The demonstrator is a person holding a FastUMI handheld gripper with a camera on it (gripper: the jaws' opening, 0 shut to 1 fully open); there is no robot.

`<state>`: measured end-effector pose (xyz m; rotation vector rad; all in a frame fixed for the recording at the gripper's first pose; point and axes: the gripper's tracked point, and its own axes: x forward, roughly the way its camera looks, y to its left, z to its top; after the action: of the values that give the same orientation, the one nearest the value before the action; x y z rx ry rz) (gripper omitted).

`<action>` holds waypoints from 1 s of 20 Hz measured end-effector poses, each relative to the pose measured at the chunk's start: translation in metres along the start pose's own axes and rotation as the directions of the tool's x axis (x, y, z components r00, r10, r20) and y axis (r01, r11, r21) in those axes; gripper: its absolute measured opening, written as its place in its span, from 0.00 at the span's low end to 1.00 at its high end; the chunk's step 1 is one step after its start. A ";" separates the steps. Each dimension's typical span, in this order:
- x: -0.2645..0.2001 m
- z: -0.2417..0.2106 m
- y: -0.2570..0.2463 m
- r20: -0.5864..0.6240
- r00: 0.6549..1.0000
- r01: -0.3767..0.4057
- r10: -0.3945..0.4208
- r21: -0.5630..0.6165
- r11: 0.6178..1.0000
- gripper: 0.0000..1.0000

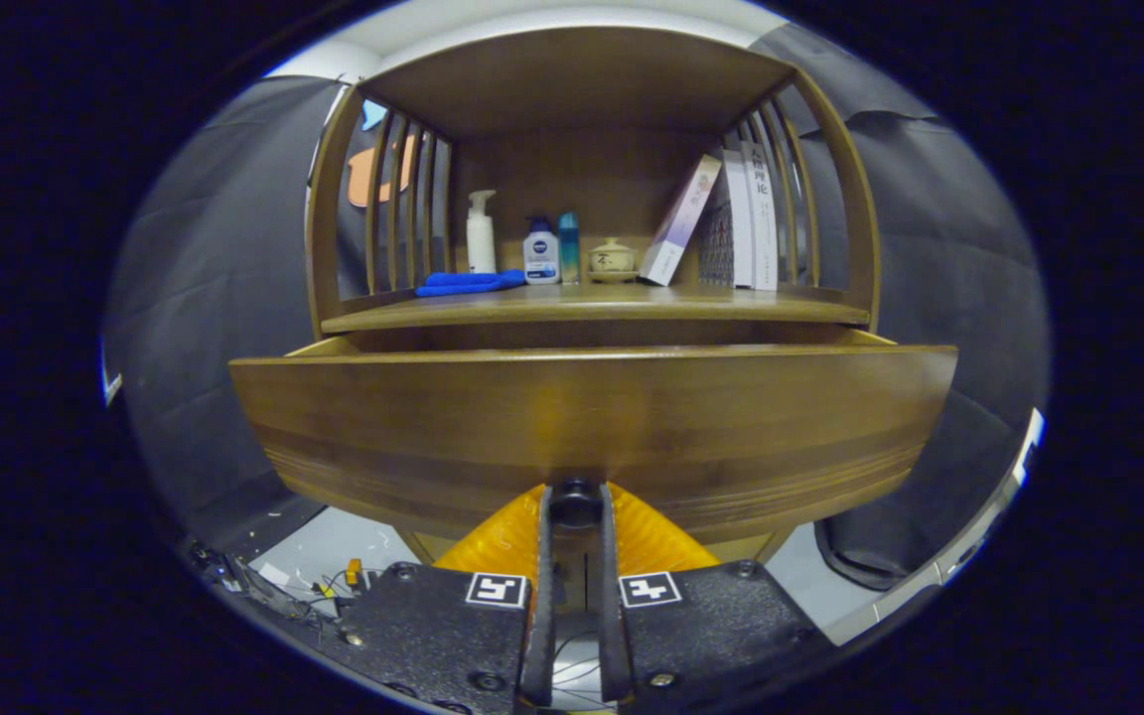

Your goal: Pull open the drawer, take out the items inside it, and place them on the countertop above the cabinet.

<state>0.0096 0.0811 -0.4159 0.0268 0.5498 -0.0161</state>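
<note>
A wooden cabinet stands ahead of me with its drawer point(592, 417) pulled partly out, the wide front panel close to the camera. My gripper point(575, 501) is shut on the drawer's dark round knob point(575, 503), one finger on each side of it. The drawer's inside is hidden behind its front panel. Above the drawer lies the countertop point(592, 303), a wooden shelf with slatted sides and a roof over it.
On the countertop stand a white pump bottle point(480, 233), two smaller bottles point(540, 251), a small lidded pot point(612, 258), a folded blue cloth point(470, 283) and several books point(741, 214) leaning at the right. Cables and small parts lie on the floor at lower left.
</note>
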 end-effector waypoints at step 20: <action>-0.063 -0.040 0.007 -0.083 0.996 -0.048 0.044 -0.049 0.998 0.21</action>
<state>-0.0654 0.0902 -0.4170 -0.0094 0.6311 0.0438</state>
